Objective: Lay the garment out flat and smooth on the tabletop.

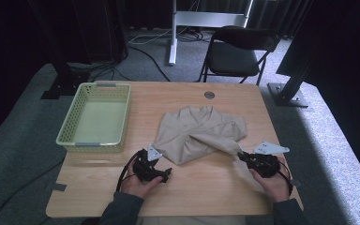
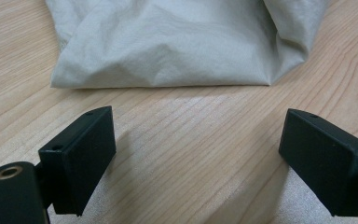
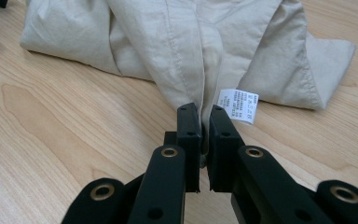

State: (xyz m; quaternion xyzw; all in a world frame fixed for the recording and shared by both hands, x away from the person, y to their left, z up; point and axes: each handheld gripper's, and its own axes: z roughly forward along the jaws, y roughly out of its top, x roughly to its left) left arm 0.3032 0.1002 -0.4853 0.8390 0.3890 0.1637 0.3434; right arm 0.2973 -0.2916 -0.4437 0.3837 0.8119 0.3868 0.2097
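Crumpled beige garment (image 1: 198,133) on the table, white care label (image 3: 238,106) exposed.

Wooden table (image 1: 225,183); beige garment (image 1: 197,133), green basket (image 1: 96,119)

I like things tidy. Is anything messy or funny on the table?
The shirt lies crumpled and half folded, not flat. One corner is stretched out sideways, pinched in the right gripper, with its white label poking out. The left gripper sits open just short of the shirt. The basket holds nothing.
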